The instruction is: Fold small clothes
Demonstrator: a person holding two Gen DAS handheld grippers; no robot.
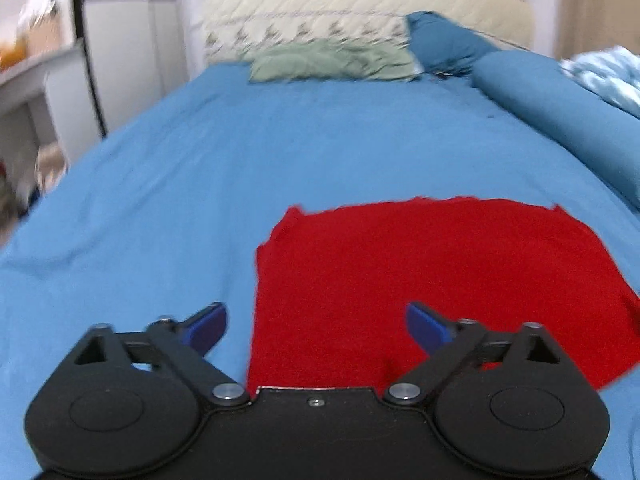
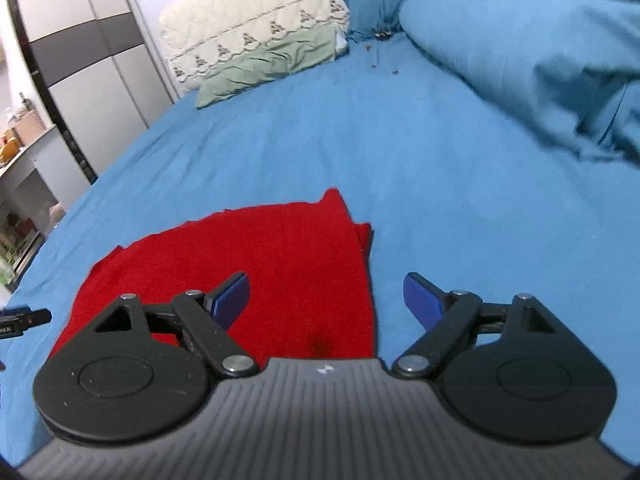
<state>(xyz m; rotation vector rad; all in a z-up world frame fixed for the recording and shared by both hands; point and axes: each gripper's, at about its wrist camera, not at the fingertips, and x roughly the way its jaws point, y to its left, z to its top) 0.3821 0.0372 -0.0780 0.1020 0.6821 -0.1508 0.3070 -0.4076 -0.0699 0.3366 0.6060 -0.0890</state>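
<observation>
Both grippers spread wide and empty above a folded red cloth on the bed.

The left gripper has its jaws wide apart with nothing between the blue pads, straddling the cloth's left edge. The right gripper is just as wide and empty, straddling the right edge. The red cloth lies flat on the blue bedsheet. Farther off are a green pillow, a cream quilted headboard and a bunched blue duvet.
</observation>
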